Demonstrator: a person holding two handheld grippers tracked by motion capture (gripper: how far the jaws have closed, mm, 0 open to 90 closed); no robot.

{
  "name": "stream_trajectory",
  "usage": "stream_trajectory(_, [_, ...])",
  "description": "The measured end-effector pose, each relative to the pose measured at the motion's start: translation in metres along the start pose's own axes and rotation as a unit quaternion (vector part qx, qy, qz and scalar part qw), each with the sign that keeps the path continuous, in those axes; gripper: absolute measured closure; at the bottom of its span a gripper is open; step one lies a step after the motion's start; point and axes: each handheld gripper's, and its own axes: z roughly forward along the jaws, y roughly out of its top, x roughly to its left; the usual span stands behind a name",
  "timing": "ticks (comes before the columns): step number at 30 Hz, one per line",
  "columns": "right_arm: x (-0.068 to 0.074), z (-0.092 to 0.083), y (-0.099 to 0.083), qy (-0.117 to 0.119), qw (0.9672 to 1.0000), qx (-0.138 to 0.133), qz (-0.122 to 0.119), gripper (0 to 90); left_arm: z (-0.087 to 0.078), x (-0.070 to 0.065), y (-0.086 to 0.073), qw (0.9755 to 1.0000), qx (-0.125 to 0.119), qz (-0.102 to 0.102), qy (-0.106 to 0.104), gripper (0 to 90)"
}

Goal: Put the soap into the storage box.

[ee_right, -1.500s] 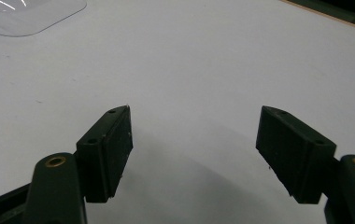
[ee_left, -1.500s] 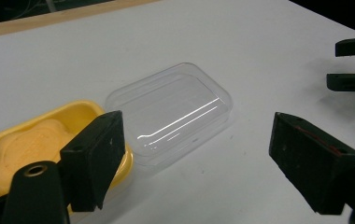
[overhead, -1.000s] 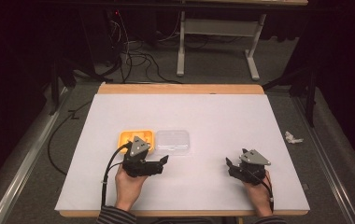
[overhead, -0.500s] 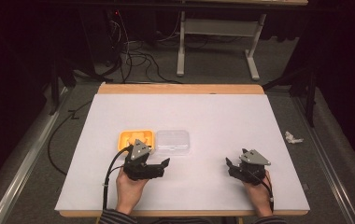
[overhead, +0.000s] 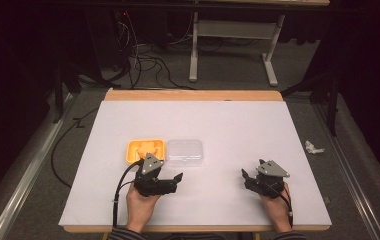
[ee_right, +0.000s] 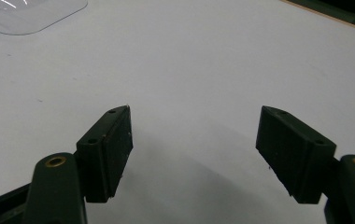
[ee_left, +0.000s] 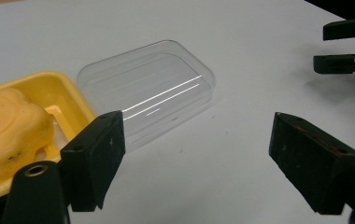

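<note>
Table: white top (overhead: pixel 238 125) with a wooden edge at the far and near sides; person's hands enter from the near edge.
Left gripper: (overhead: pixel 177 179) held low over the table at near left, jaws spread wide with nothing between them. In the left gripper view (ee_left: pixel 196 154) the gap between the jaws frames bare table and the near corner of the lid.
Right gripper: (overhead: pixel 245 176) at near right, well apart from the left one, jaws also spread wide and empty. In the right gripper view (ee_right: pixel 194 144) only bare table lies between them.
Tray: yellow tray (overhead: pixel 145 149) just beyond the left gripper, left of centre on the table; in the left gripper view (ee_left: pixel 68 93) it sits at the left edge, partly behind the left jaw.
Contents: one pale orange lump (ee_left: pixel 7 126) lying in the tray; what it is cannot be told.
Lid: clear plastic lid (overhead: pixel 184 152) flat on the table, right beside the tray; whether the two touch cannot be told. In the left gripper view (ee_left: pixel 147 88) it lies ahead of the jaws, not between them. A corner of it (ee_right: pixel 31 14) shows top left in the right gripper view.
Contact: neither gripper touches tray or lid.
Floor: cables (overhead: pixel 143 62) and a crumpled white scrap (overhead: pixel 313 147) to the right of the table.
</note>
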Motion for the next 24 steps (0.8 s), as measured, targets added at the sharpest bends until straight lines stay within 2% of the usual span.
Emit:
stream_trajectory(3, [0.0,0.0,0.0,0.0,1.0,0.0,-0.001,27.7,0.0,0.001,-0.001,1.0,0.001,0.004,0.003,19.3])
stream_trajectory(11, [0.0,0.0,0.0,0.001,1.0,0.003,-0.002,27.7,0.003,0.005,-0.008,0.9999,0.004,-0.007,0.009,19.3])
stream_trajectory(24, [0.0,0.001,0.0,0.001,1.0,0.003,-0.003,27.7,0.01,0.01,-0.017,0.9997,0.014,-0.009,0.02,19.3])
